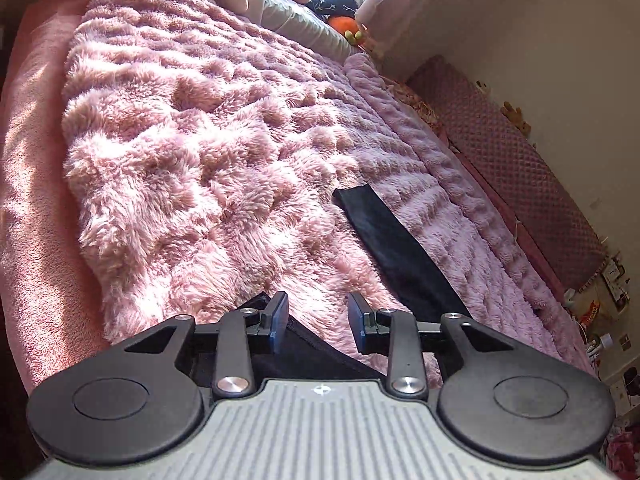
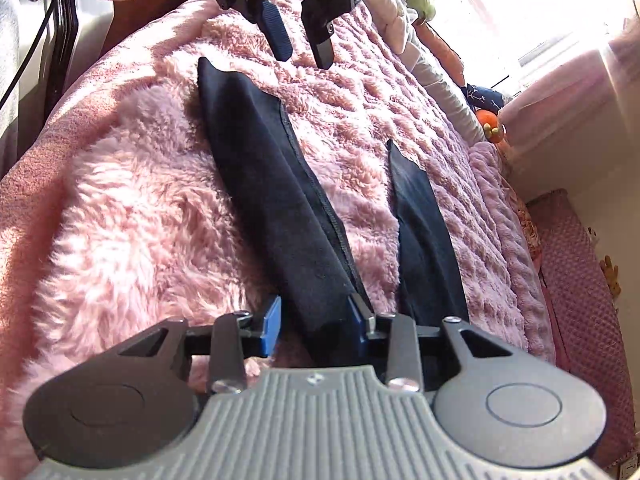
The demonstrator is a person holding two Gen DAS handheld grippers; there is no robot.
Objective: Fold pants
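Dark navy pants [image 2: 280, 200] lie spread on a fluffy pink blanket [image 2: 132, 208], both legs stretched away from me. The nearer leg runs from the left gripper down between my right gripper's fingers; the other leg [image 2: 424, 240] lies to its right. My right gripper [image 2: 316, 320] is open, its jaws on either side of the pants' near end. My left gripper [image 1: 318, 314] is open just above a corner of the pants [image 1: 304, 344]; one leg [image 1: 396, 248] shows ahead on the right. The left gripper also shows in the right wrist view [image 2: 304, 46], hovering open above the far leg end.
The bed carries the pink blanket [image 1: 208, 140] with pillows [image 1: 288, 12] and soft toys [image 1: 344, 24] at the head. A pink quilted bench [image 1: 512, 168] and a cluttered floor lie along the right wall. A window [image 2: 520, 20] shines brightly beyond.
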